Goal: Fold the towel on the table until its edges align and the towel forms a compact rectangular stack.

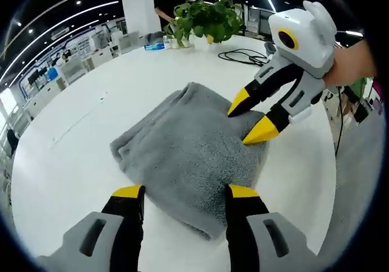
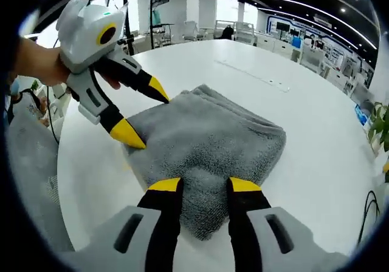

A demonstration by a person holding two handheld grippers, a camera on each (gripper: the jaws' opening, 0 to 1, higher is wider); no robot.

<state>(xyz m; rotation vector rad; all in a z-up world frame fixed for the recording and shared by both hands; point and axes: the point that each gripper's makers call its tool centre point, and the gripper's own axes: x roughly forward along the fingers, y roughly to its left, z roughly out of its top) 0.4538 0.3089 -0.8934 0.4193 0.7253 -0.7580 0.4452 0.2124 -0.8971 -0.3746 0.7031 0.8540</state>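
Left gripper view, far left: bare white table (image 1: 67,132), curved edge running down the frame. Centre: one grey towel (image 1: 188,150), already folded into a thick, roughly rectangular pad – layers showing along the near edge, corners rounded and not quite square. Bottom centre: left gripper (image 1: 185,192), jaws spread wide just over the towel's near edge, holding nothing. Right of centre: right gripper (image 1: 252,120), jaws parted, yellow tips resting on the towel's far side, nothing pinched. Top centre: one potted plant (image 1: 203,20); beside it to the right, one black cable (image 1: 243,56).

Right gripper view, upper left: left gripper (image 2: 149,117) again, held by a hand (image 2: 36,62), tips apart at the towel's (image 2: 213,144) left edge. Bottom centre: right gripper (image 2: 203,186), jaws apart over the near corner.

Judged nearly done – folds made, stack compact; left to do, probably only squaring the edges and perhaps one more fold
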